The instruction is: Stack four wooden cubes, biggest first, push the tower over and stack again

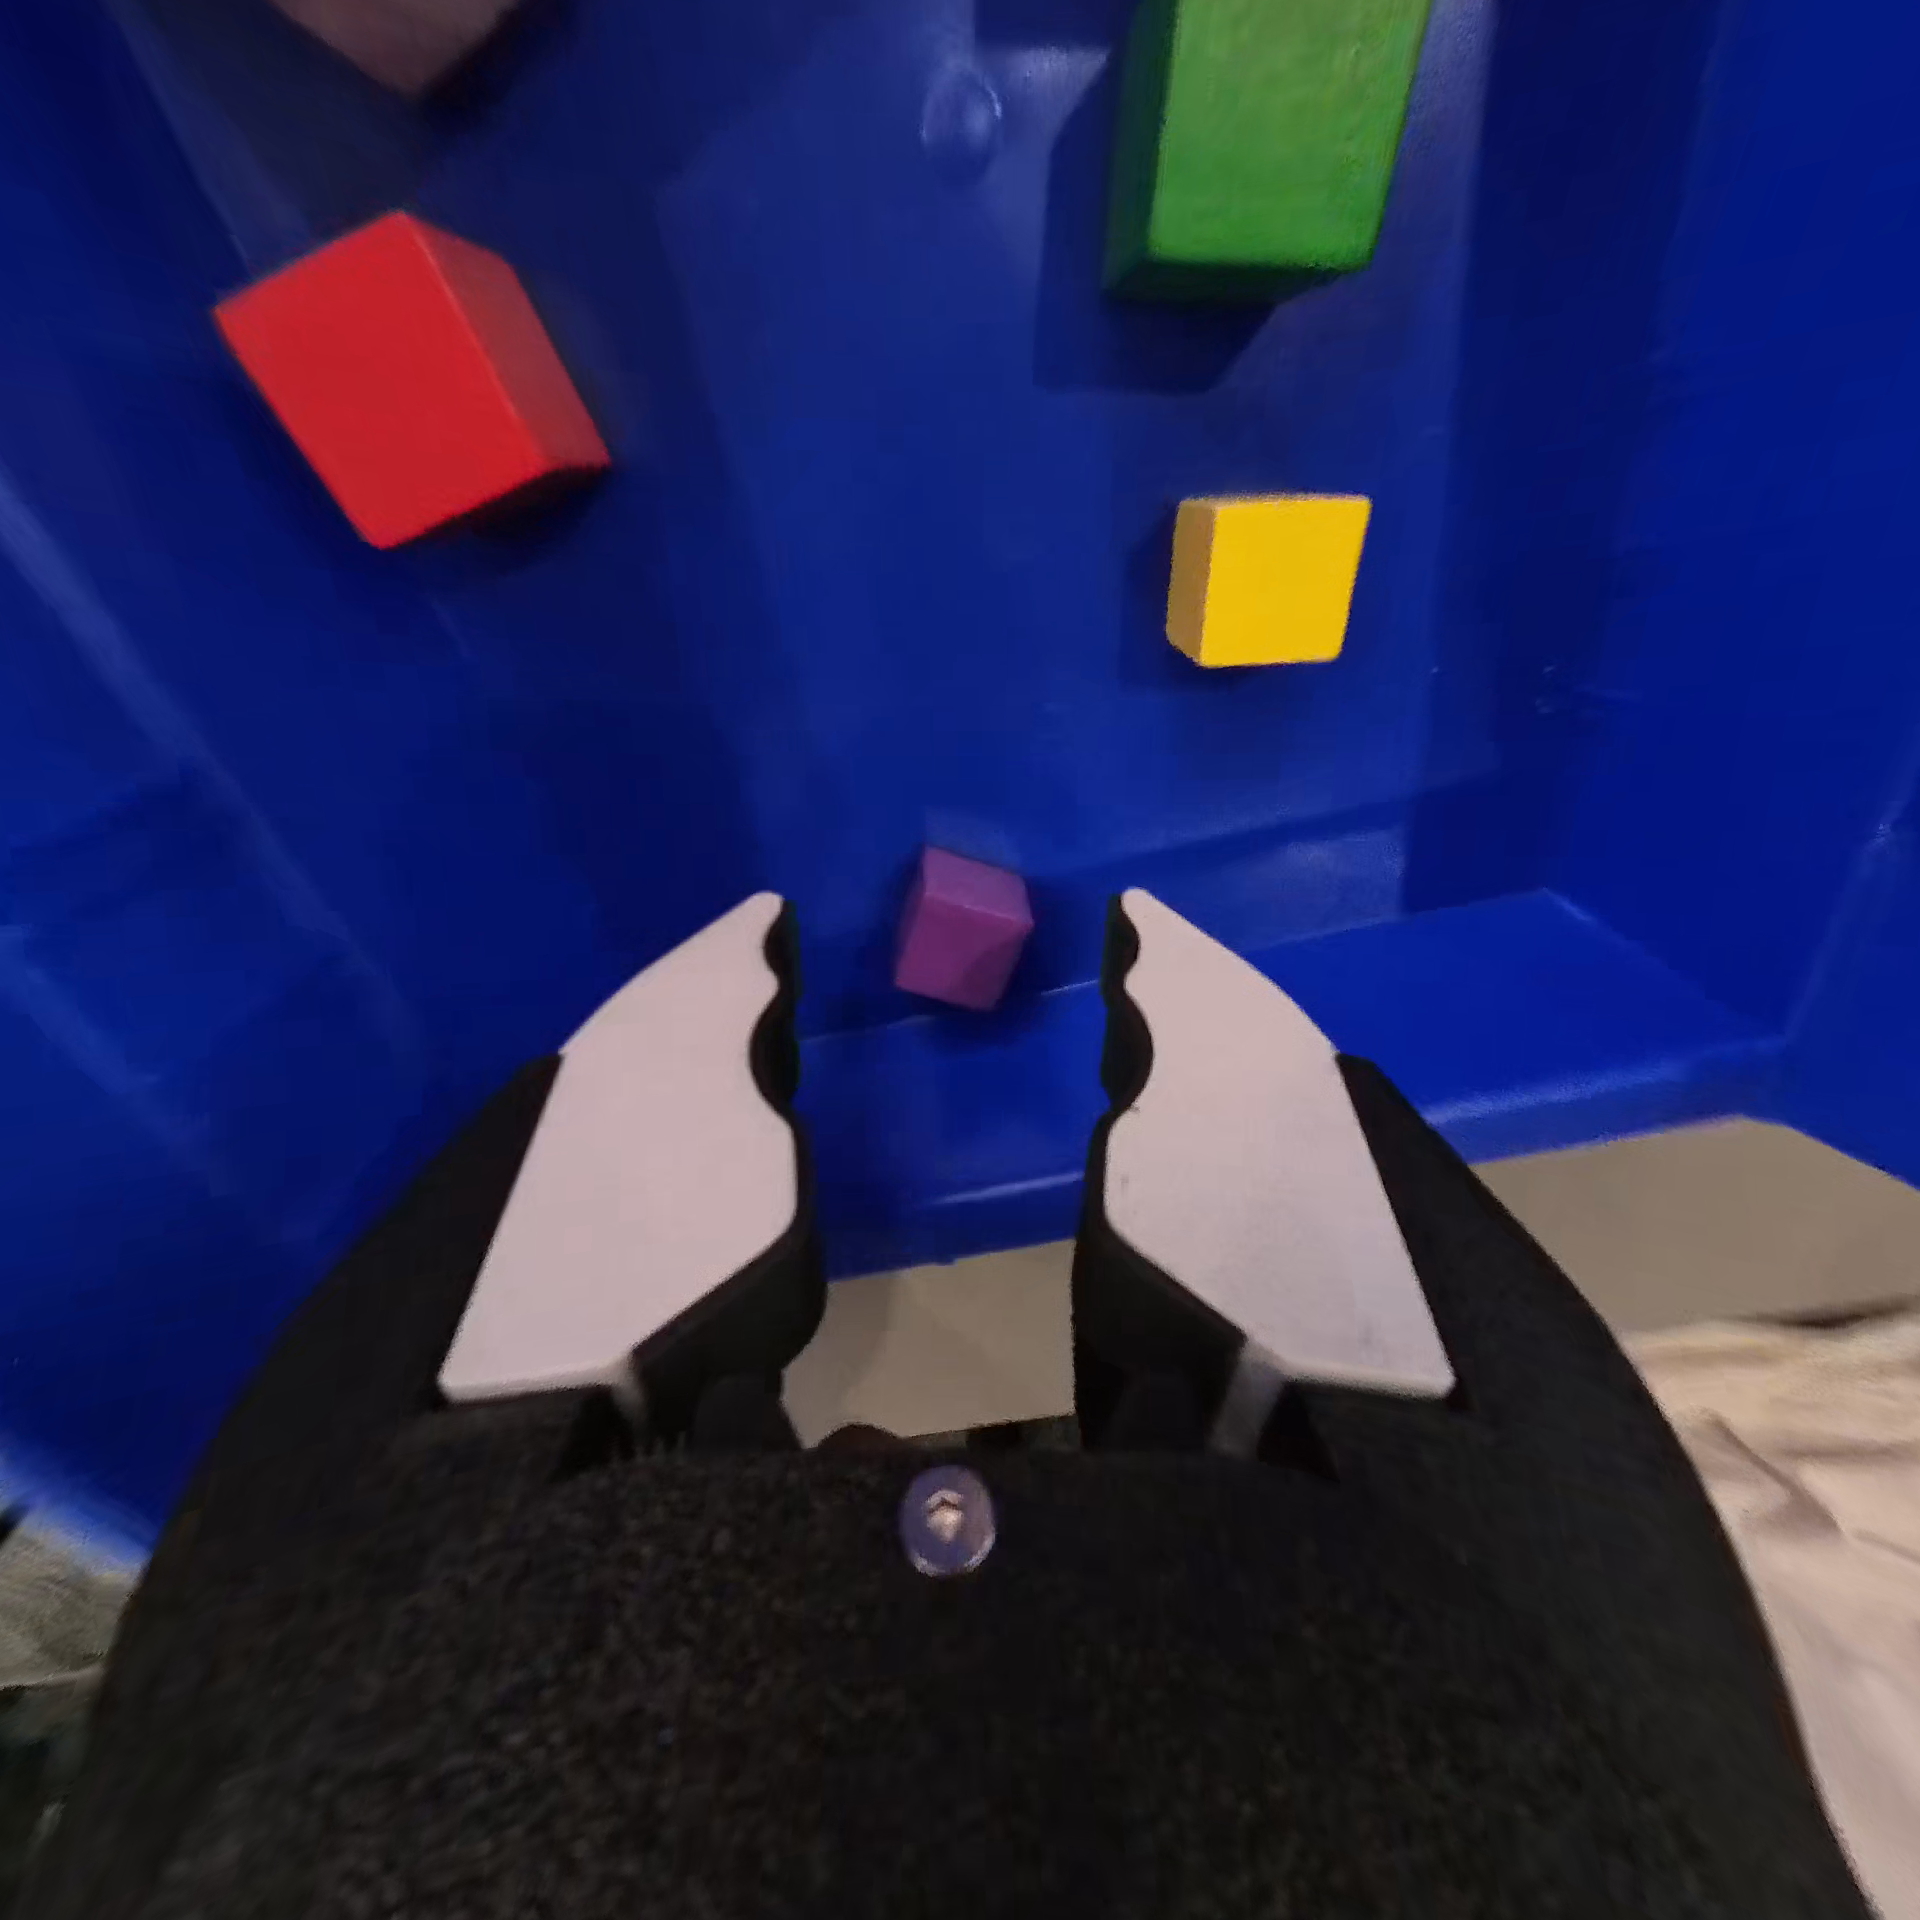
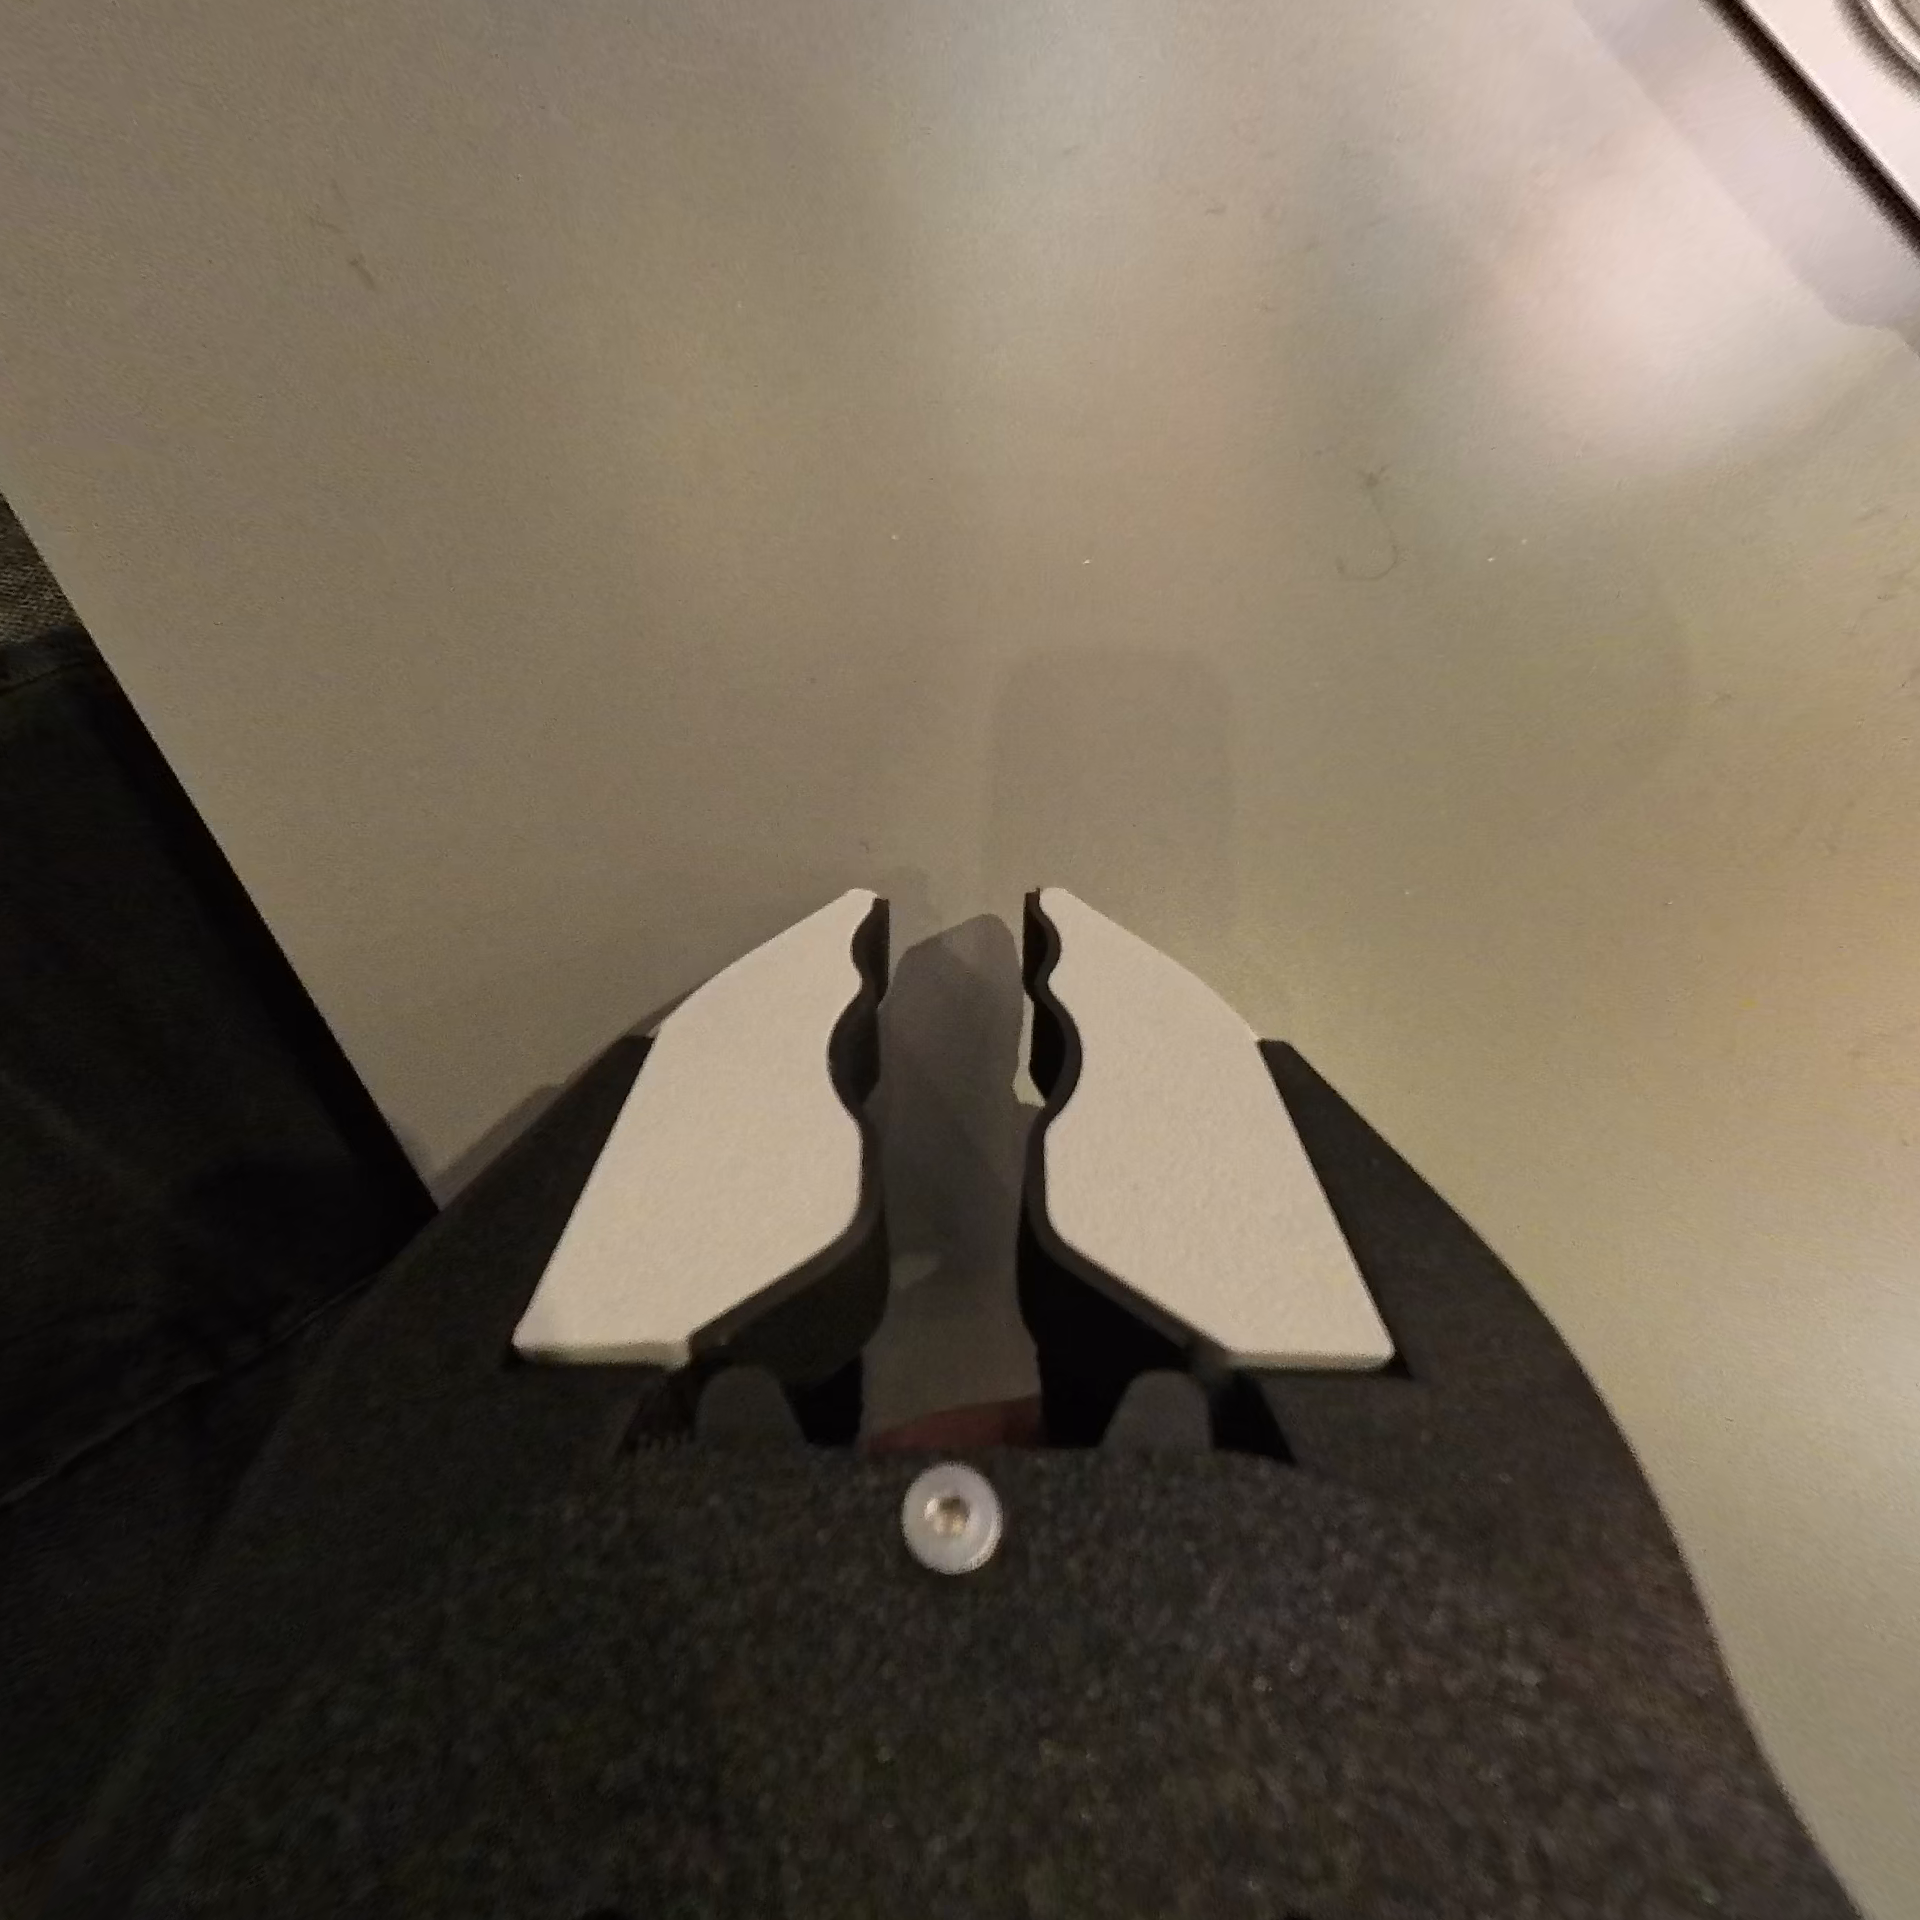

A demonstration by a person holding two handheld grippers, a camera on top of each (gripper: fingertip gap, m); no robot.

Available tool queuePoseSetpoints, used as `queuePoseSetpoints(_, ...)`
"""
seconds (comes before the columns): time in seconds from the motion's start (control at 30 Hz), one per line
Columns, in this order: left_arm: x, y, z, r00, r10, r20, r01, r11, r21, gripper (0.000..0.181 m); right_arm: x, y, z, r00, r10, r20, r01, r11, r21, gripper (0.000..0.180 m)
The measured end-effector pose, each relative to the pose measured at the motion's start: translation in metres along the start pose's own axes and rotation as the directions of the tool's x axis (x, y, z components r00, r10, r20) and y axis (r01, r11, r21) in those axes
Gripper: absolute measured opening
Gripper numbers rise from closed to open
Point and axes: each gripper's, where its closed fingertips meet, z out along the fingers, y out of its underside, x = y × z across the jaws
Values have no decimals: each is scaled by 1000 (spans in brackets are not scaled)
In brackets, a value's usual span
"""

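Observation:
In the left wrist view several cubes lie apart on the floor of a blue plastic tray [image 1: 727, 623]: a large green cube [image 1: 1262, 145] at the far right, a red cube [image 1: 400, 379] at the left, a yellow cube [image 1: 1268, 579] at the right, and a small purple cube [image 1: 961, 928] close by. My left gripper [image 1: 953, 904] is open and empty, and the purple cube shows in the gap between its fingertips, lower down and not touched. My right gripper [image 2: 956, 904] is empty with a narrow gap between its jaws, over a bare pale table [image 2: 935, 416]. No cube shows in its view.
A pinkish-brown block [image 1: 400, 36] is cut off at the top left of the tray. The tray's near rim [image 1: 1351, 1091] lies just beyond my left fingers, with grey table [image 1: 1662, 1226] and a white cloth [image 1: 1818, 1507] beside it. Dark fabric [image 2: 125, 1039] borders the table's left edge; a metal object [image 2: 1849, 83] sits far right. The gap from one gripper's tips to the other's is roughly 50 cm.

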Motion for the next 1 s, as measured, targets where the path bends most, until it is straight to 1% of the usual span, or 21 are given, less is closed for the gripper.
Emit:
queuePoseSetpoints(0.03,4,-1,1,999,-5,-33,5,1000,-2,51,0,0,0,1000,1,1,-1,1000,-1,24)
queuePoseSetpoints(0.07,4,-3,-1,999,6,-33,-5,1000,8,21,0,0,0,1000,2,1,-2,1000,-1,24)
queuePoseSetpoints(0.1,3,-3,-2,1000,24,-15,-24,1000,7,0,0,0,0,1000,2,2,-2,1000,-1,24)
queuePoseSetpoints(0.17,2,-3,-2,999,43,12,-42,999,-4,0,0,0,0,1000,4,4,-4,1000,-1,24)
queuePoseSetpoints(0.27,2,-8,-7,999,38,22,-39,999,20,0,0,0,0,1000,9,9,-9,1000,-3,24)
queuePoseSetpoints(0.4,7,-12,-24,998,60,26,-61,996,69,0,0,0,0,1000,3,3,-3,1000,-1,24)
queuePoseSetpoints(0.53,9,-11,-44,993,79,82,-88,990,109,0,0,0,0,1000,9,9,-9,1000,-3,24)
queuePoseSetpoints(0.57,10,-10,-49,992,81,95,-91,989,114,5,0,0,0,1000,9,10,-9,1000,-3,24)
queuePoseSetpoints(0.63,12,-7,-58,991,86,107,-99,988,120,45,0,0,0,1000,9,10,-9,1000,-3,24)
queuePoseSetpoints(0.73,16,-2,-65,990,99,97,-109,989,96,55,0,0,1,1000,11,13,-11,1000,-4,24)
queuePoseSetpoints(0.8,11,1,-63,991,89,104,-94,994,49,62,0,0,1,1000,12,14,-12,1000,-4,24)
queuePoseSetpoints(0.87,6,1,-55,994,60,97,-59,998,-9,66,0,0,1,1000,10,12,-10,1000,-3,24)
queuePoseSetpoints(0.93,0,4,-43,995,21,95,-12,995,-98,68,0,0,1,1000,8,12,-8,1000,-3,24)
queuePoseSetpoints(1.0,-10,8,-36,991,8,131,15,985,-174,69,0,0,1,1000,9,12,-9,1000,-3,24)
